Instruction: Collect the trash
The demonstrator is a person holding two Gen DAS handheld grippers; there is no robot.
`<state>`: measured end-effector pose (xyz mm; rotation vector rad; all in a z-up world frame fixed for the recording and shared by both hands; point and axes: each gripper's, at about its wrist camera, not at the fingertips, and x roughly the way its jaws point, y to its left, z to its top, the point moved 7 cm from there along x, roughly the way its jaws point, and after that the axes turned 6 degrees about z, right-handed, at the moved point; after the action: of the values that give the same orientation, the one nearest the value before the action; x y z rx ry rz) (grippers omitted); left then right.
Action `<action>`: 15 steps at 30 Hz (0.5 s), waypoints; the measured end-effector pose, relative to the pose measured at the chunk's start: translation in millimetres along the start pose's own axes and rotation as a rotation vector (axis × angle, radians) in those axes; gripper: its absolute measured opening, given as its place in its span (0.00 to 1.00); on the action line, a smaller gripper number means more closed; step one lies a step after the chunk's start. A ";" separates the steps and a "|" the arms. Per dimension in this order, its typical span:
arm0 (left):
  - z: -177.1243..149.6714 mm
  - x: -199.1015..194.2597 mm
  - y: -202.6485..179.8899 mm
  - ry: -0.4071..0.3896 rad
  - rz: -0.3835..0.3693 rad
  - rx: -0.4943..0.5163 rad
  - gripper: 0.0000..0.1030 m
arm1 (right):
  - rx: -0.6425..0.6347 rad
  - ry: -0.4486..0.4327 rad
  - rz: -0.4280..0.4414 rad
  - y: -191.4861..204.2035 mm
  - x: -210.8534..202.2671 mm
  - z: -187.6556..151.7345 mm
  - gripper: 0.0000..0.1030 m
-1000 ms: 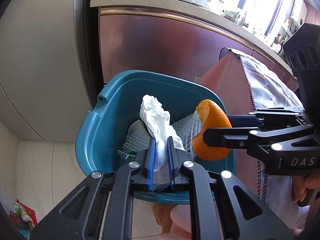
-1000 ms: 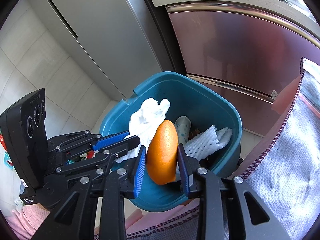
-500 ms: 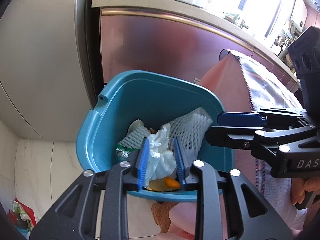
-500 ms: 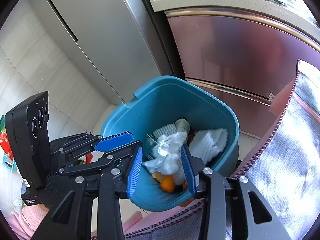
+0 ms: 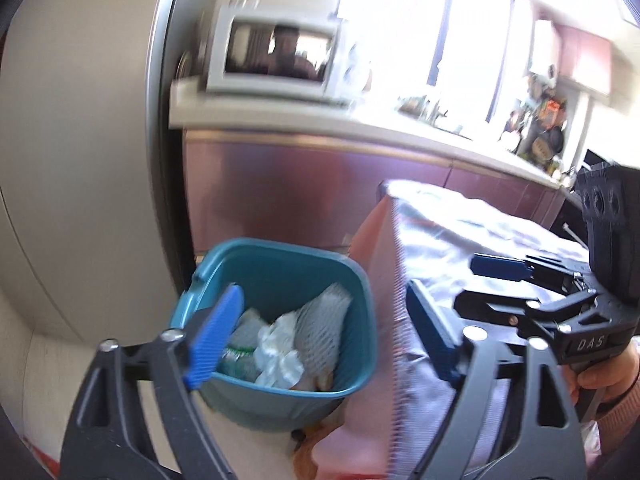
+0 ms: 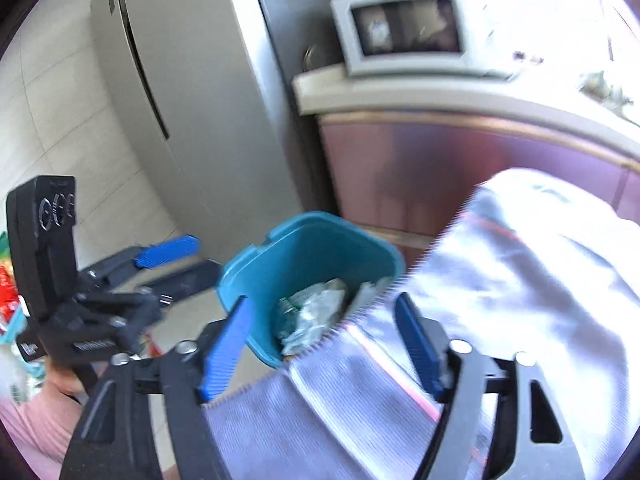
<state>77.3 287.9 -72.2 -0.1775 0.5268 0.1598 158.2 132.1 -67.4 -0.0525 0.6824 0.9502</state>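
Observation:
A teal trash bin (image 5: 356, 320) stands on the floor beside the table; it also shows in the right wrist view (image 6: 256, 292). Inside lie a crumpled white tissue (image 5: 278, 354), white foam fruit netting (image 5: 322, 320) and a green-printed wrapper (image 5: 236, 354). The orange peel is mostly hidden in the bin. My left gripper (image 5: 320, 344) is open and empty, above and in front of the bin. My right gripper (image 6: 320, 354) is open and empty, over the table edge; it also shows at the right of the left wrist view (image 5: 480, 284).
A table with a pale striped cloth (image 6: 500, 300) over a pink cover (image 5: 372, 272) lies to the right. A grey fridge (image 6: 192, 100) stands at the left. Maroon cabinets (image 5: 300, 192) carry a counter with a microwave (image 5: 276, 60).
Both grippers let go of their trash, the tissue and the orange peel, into the bin, opened wide and pulled back and up. The bin now looks smaller and farther.

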 end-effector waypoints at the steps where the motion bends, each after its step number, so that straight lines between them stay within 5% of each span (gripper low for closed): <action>1: 2.9 -7.8 -5.3 -0.032 -0.001 -0.002 0.91 | -0.006 -0.037 -0.041 -4.5 -15.4 -3.1 0.84; 5: 10.6 -35.6 -39.8 -0.144 -0.011 0.033 0.94 | -0.001 -0.151 -0.177 -20.1 -68.3 -19.7 0.93; 15: 2.0 -61.0 -149.6 -0.224 -0.118 0.118 0.95 | 0.050 -0.360 -0.498 -58.6 -182.5 -58.0 0.93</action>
<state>55.7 136.4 -20.4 -0.0738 0.3005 0.0327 101.9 -55.5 -25.7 -0.0056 0.3321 0.4444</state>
